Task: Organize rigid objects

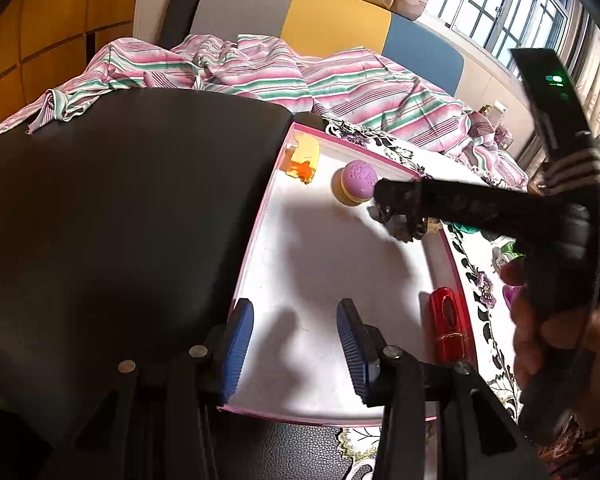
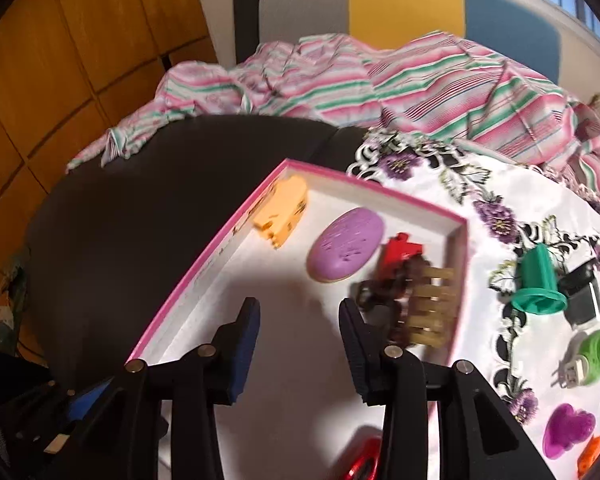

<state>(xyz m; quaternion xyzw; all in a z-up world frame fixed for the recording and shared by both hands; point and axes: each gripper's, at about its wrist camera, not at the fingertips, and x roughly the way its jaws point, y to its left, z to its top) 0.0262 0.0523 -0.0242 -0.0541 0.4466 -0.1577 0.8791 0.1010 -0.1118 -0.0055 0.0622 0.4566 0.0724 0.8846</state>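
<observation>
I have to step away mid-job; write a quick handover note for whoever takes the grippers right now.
Left gripper: open, empty, over the near end of the pink-rimmed box.
Right gripper: open, empty, over the box beside the brown hair claw clip.
In the box: yellow piece, purple oval, red block, the clip, red case.
Still out on the floral cloth: green cup, black adapter, green spool, purple heart, orange piece.
Left to do: move those five into the box.
</observation>
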